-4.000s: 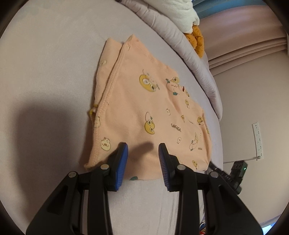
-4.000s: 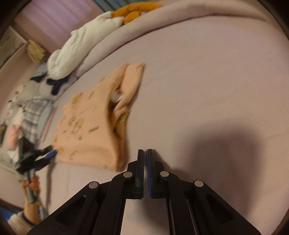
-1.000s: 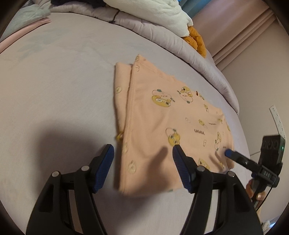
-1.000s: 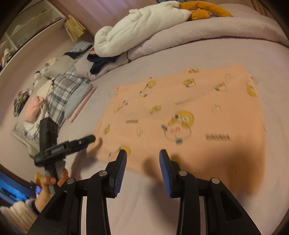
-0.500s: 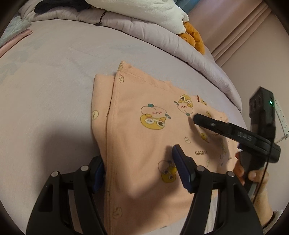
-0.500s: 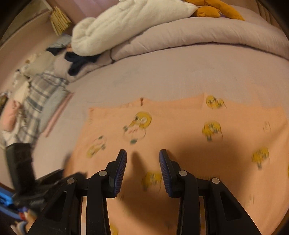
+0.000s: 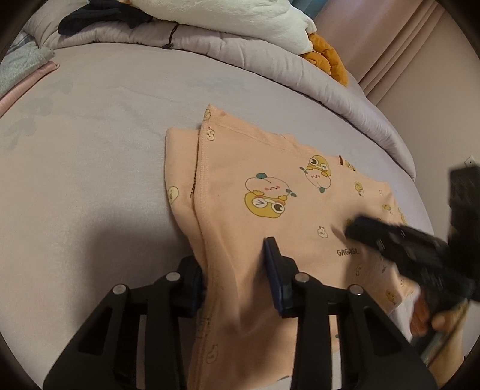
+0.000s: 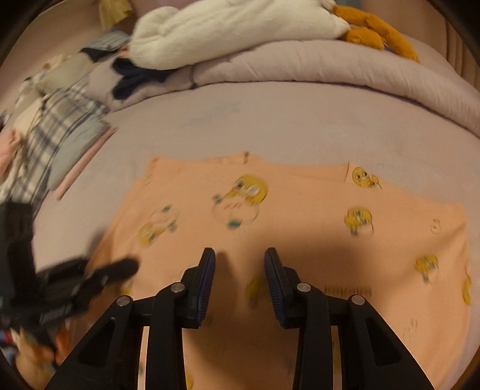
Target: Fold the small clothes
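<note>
A peach garment (image 7: 270,186) printed with yellow cartoon ducks lies folded on the lilac bed sheet (image 7: 90,150). My left gripper (image 7: 237,270) is at its near left edge, jaws closing. A raised fold of the cloth fills the gap between the blue pads, and the left pad is half hidden by it. In the right wrist view the same garment (image 8: 300,216) spreads wide under my right gripper (image 8: 240,261), which hovers over its near middle with jaws apart and nothing gripped. The right gripper (image 7: 405,243) shows blurred at the garment's right side, held by a hand (image 7: 432,318).
A rolled lilac quilt (image 7: 240,60) runs along the far side of the bed, with a white fluffy blanket (image 7: 225,18) and an orange plush (image 7: 327,57) on it. A pile of plaid and other clothes (image 8: 54,129) lies at the left. A curtain (image 7: 405,45) hangs beyond.
The left jaws have narrowed onto the garment's left edge, bunching cloth between them. The right gripper has swung further over the garment, its jaws keeping the same gap.
</note>
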